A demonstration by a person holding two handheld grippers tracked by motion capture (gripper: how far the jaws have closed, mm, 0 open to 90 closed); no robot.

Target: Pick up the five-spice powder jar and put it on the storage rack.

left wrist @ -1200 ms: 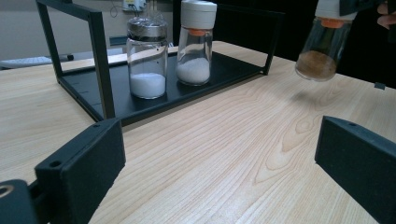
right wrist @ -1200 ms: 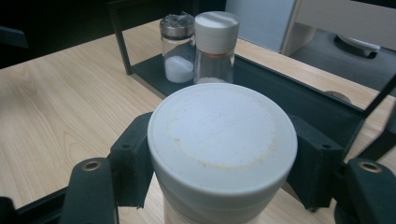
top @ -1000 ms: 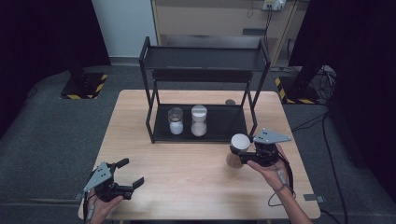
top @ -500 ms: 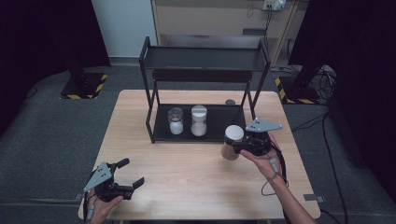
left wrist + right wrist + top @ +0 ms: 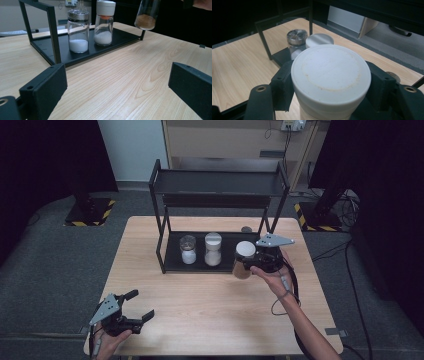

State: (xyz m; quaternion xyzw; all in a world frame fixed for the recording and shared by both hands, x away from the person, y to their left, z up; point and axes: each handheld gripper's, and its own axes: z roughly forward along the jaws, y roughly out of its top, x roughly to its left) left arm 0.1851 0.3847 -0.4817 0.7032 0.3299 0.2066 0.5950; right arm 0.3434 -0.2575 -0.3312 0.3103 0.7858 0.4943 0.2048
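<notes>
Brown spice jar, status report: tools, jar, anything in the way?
Right tool shut on brown spice jar, off the table by the rack. Left tool open, empty. Two white jars on lower shelf; right end free.

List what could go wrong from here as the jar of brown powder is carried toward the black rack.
1. The right claw grips the brown-powder jar near its white lid, off the table; the jar hangs tilted, so it might slip or swing.
2. The rack's front post stands close beside the jar; a sideways entry could knock it.
3. Two jars of white powder already stand on the tray; setting down too far left could bump them.
</notes>
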